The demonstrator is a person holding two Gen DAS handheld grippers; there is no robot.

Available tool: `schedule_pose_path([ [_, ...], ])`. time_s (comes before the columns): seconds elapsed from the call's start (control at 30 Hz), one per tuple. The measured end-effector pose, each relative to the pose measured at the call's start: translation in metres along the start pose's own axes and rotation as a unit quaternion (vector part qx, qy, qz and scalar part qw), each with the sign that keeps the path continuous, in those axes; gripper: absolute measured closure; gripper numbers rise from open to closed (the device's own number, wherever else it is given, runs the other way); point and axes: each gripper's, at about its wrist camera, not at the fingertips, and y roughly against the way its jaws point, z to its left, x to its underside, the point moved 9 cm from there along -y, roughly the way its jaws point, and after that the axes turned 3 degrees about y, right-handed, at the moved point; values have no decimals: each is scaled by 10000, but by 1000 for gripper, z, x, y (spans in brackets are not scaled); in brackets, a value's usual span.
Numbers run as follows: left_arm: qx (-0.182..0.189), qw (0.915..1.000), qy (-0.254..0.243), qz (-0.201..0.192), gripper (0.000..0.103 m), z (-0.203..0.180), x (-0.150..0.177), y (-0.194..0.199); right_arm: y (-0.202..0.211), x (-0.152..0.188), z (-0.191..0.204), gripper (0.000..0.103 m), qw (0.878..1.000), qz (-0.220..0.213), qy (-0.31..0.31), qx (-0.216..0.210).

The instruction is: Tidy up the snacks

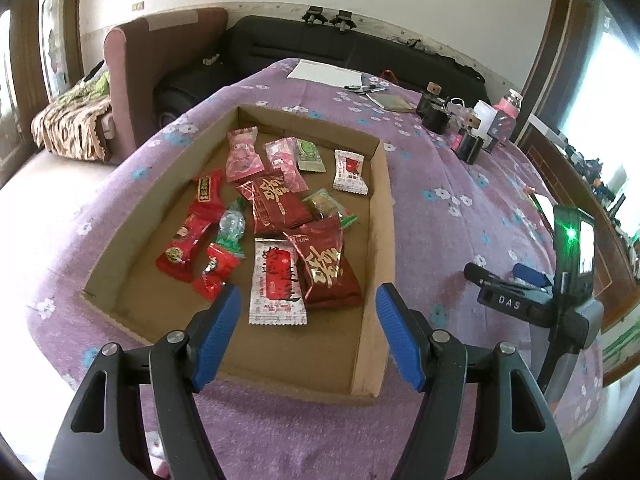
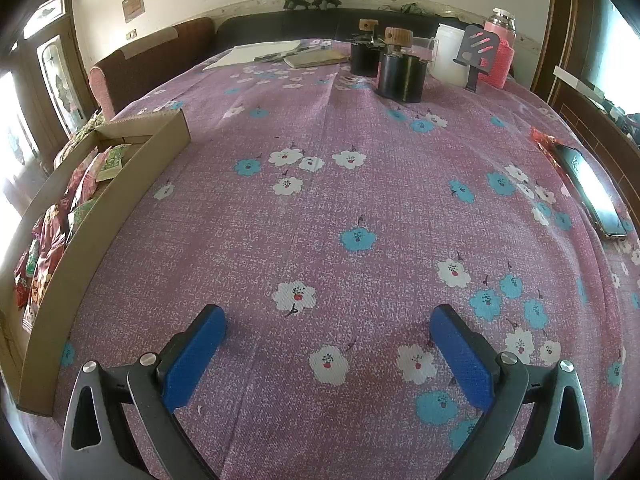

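A shallow cardboard box point(image 1: 378, 216) lies on the purple flowered tablecloth and holds several snack packets: dark red ones point(image 1: 326, 268), a white and red one point(image 1: 277, 282), pink ones point(image 1: 243, 155) and green ones point(image 1: 309, 155). My left gripper point(image 1: 308, 312) hovers open over the box's near end, with nothing between its blue pads. My right gripper point(image 2: 326, 334) stands open over bare tablecloth to the right of the box point(image 2: 100, 204), empty. The right gripper point(image 1: 508, 280) also shows at the right edge of the left wrist view.
At the far end of the table stand black jars with wooden knobs point(image 2: 401, 65), a white container point(image 2: 452, 54), a pink bottle point(image 2: 500, 46), a notebook point(image 2: 316, 57) and paper point(image 2: 256, 54). A phone point(image 2: 592, 196) and a red wrapper point(image 2: 542, 140) lie at the right edge. Sofas stand behind.
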Motion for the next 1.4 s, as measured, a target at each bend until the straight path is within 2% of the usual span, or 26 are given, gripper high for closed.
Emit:
schedule_pose_path([
  [0.1, -92, 9999, -32, -49, 33, 3, -2, 3, 0, 0, 0, 0, 10000, 0, 0, 0],
  [0.43, -21, 9998, -40, -172, 34, -5, -4, 9, 0, 0, 0, 0, 10000, 1, 0, -1],
  [0.57, -214, 9991, -91, -367, 33, 5, -10, 15, 0, 0, 0, 0, 10000, 1, 0, -1],
  [0.77, -136, 9994, 207, -249, 33, 16, -9, 4, 0, 0, 0, 0, 10000, 1, 1, -2],
  [0.93, -155, 9995, 189, -202, 33, 17, -4, 6, -1, -1, 0, 0, 10000, -7, -8, 41],
  [1.4, -593, 9957, 474, -527, 33, 46, -9, 18, -3, -3, 0, 0, 9996, 2, -215, 170],
])
